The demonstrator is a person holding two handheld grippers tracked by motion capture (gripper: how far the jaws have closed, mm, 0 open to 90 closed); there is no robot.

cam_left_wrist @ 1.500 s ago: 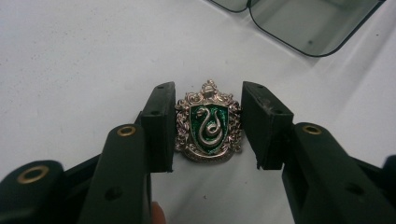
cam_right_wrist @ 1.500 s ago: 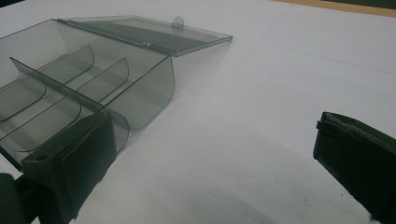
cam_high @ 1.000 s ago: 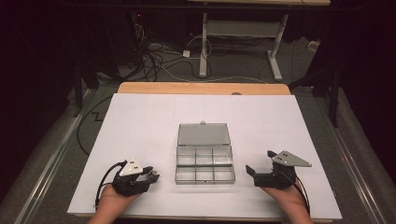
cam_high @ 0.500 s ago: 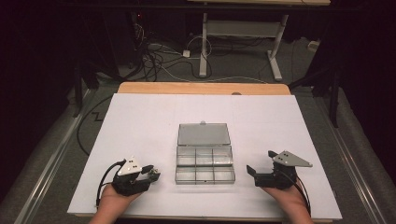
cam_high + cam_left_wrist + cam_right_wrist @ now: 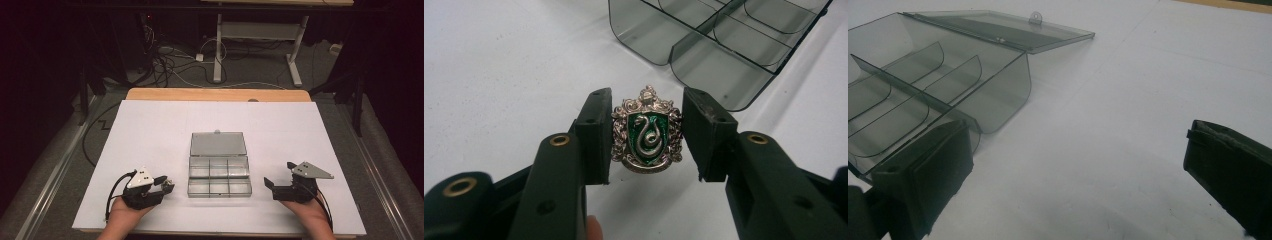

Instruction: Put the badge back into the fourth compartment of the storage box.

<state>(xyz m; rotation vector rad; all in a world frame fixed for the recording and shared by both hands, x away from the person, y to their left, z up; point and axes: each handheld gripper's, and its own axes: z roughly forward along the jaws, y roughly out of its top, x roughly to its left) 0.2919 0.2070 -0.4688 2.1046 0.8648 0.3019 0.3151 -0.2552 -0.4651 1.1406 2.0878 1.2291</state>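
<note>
Both pads of the left claw (image 5: 646,137) clamp the badge (image 5: 647,131) by its side edges; small, stiff, slippery metal.

No words or numbers to read anywhere here. The one sign is on the crest badge (image 5: 647,131): a silver snake coiled in an S on a green shield, near the left side of the table.

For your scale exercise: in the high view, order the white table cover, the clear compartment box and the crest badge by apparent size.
1. white table cover
2. clear compartment box, lid open
3. crest badge, a speck between the left gripper pads
</note>
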